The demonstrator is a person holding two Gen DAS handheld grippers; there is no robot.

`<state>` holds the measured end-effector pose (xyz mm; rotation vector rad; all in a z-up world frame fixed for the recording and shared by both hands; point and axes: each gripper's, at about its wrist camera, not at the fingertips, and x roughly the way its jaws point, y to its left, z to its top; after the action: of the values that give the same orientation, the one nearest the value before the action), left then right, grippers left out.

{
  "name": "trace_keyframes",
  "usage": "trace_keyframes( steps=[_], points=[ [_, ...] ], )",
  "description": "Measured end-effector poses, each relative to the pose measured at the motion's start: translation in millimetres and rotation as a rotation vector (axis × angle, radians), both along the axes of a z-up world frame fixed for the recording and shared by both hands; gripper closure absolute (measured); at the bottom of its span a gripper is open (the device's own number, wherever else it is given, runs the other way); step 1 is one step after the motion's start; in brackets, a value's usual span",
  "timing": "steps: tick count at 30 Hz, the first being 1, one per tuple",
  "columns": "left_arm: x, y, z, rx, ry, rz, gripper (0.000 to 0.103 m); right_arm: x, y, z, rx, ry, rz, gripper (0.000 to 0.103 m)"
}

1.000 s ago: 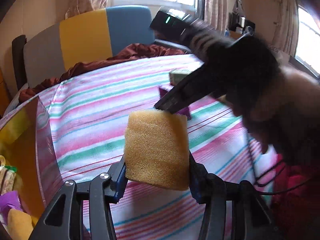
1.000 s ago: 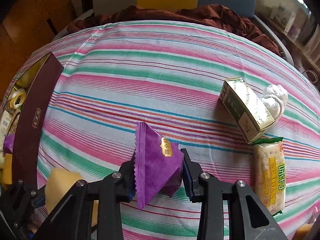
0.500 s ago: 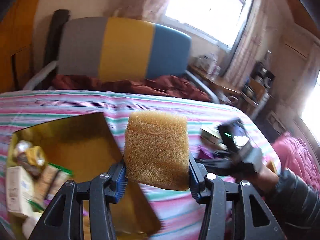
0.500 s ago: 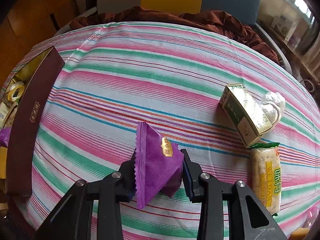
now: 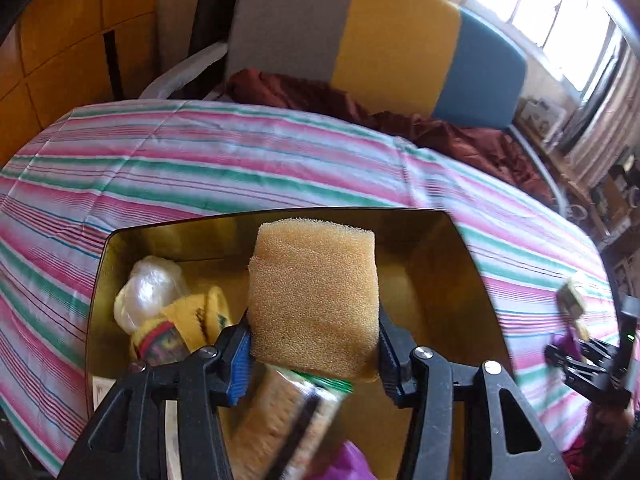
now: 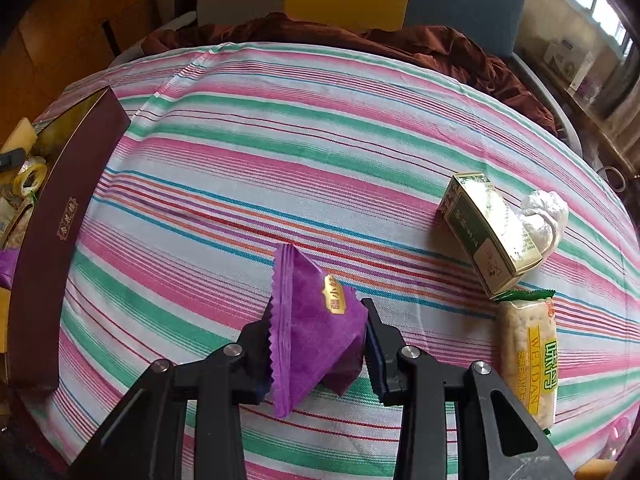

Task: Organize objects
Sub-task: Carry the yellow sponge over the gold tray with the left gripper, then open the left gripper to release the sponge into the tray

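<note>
- L gripper [image 5: 314, 346], lower centre of L wrist view: clamped on the sponge [image 5: 314, 300], blue pads pressed against both of its sides.
- sponge: orange-yellow foam block, upright btwn the fingers, held over the open box [image 5: 452, 280], mid-frame.
- box: gold inside, sits on the striped cloth [image 5: 200, 168]; fills lower half of L view. In R wrist view it's at far left, dark maroon outer wall [image 6: 60, 248] w/ gold lettering.
- inside box, L view: clear plastic bundle [image 5: 146, 290] at left, yellow wrapped item [image 5: 180, 328] just beside it, cracker pack [image 5: 276, 420] under the sponge (blurred), bit of purple wrapper [image 5: 348, 464] at bottom edge.
- R gripper [image 6: 316, 344], lower centre of R view: pinched shut on the purple packet [image 6: 312, 332], fingers squeezing it from both sides.
- purple packet: crimped zigzag edge, gold label, stands up btwn the fingers above the cloth; can't tell if its bottom touches the cloth.
- right side of R view, on cloth: green-gold carton [image 6: 492, 232] lying tilted, crumpled clear plastic bag [image 6: 544, 216] touching its far side, cracker pack w/ yellow label [image 6: 528, 356] just below the carton.
- L view far right edge: the R gripper [image 5: 576, 356] seen small w/ purple packet, blurred.
- bkgd: chair w/ grey/yellow/blue back [image 5: 372, 36] at top, dark red fabric [image 5: 360, 108] along table's far edge, window [image 5: 552, 12] upper right.
</note>
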<state>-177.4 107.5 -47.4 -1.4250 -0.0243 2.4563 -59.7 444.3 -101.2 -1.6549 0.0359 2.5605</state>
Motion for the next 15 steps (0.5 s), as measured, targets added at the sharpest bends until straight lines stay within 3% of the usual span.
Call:
trace_keyframes(
  steps=[6, 9, 11, 15],
  points=[
    [-25, -4, -38, -0.110, -0.065, 0.002, 0.048, 0, 0, 0, 0.001, 0.000, 0.000, 0.064],
    [-20, -8, -32, -0.079, -0.048, 0.002, 0.041, 0, 0, 0, 0.001, 0.000, 0.000, 0.064],
    [-15, -10, -25, -0.072, -0.028, 0.000, 0.026, 0, 0, -1, 0.004, 0.001, 0.003, 0.064],
    [-1, -18, -9, -0.034, -0.002, 0.007, 0.022, -1, -1, -1, 0.008, 0.002, 0.004, 0.064]
  ],
)
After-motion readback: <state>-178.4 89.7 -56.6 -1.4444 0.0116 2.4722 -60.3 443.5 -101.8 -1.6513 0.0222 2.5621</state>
